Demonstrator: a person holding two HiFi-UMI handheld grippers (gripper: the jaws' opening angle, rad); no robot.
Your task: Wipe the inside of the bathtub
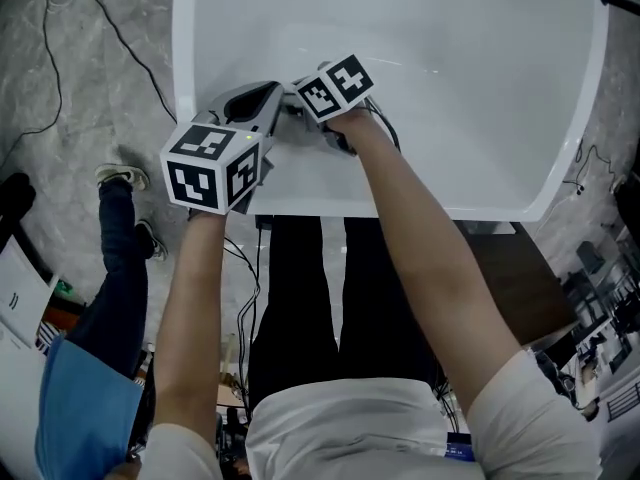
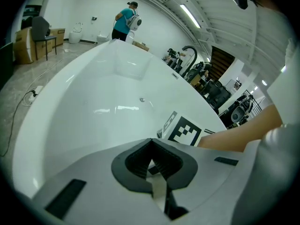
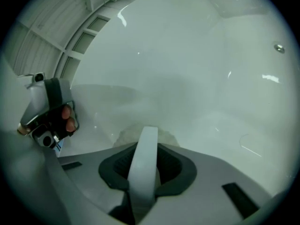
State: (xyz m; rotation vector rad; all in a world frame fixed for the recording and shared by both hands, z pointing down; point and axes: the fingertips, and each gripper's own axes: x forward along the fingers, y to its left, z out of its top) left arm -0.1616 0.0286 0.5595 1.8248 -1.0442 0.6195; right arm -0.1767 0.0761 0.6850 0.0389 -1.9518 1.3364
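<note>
Clamping a white strip [image 3: 149,137], the right hand-held gripper [image 3: 145,170] holds a pad [image 3: 123,136], likely soft and light, against the slippery bathtub [image 1: 480,88]; the left hand-held gripper [image 2: 152,165] is closed, apparently empty.

Gloss beside matt

Bathtub [image 1: 450,88] smooth, glossy white; floor [image 1: 90,88] veined stone; left gripper [image 2: 151,143] and right gripper [image 3: 144,149] matt grey plastic, tongs lined ribbed black; wiping pad [image 3: 121,137] pale, rough.

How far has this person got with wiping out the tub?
Done: hard to tell. The bathtub looks evenly white and glossy, and no wiped track shows.
In hand: the right gripper is shut on a white strip, with a pale cloth bunched just past its jaws, low at the near inside wall. The left gripper is shut and empty beside it.
Left: probably most of the inside, out to the far end.
</note>
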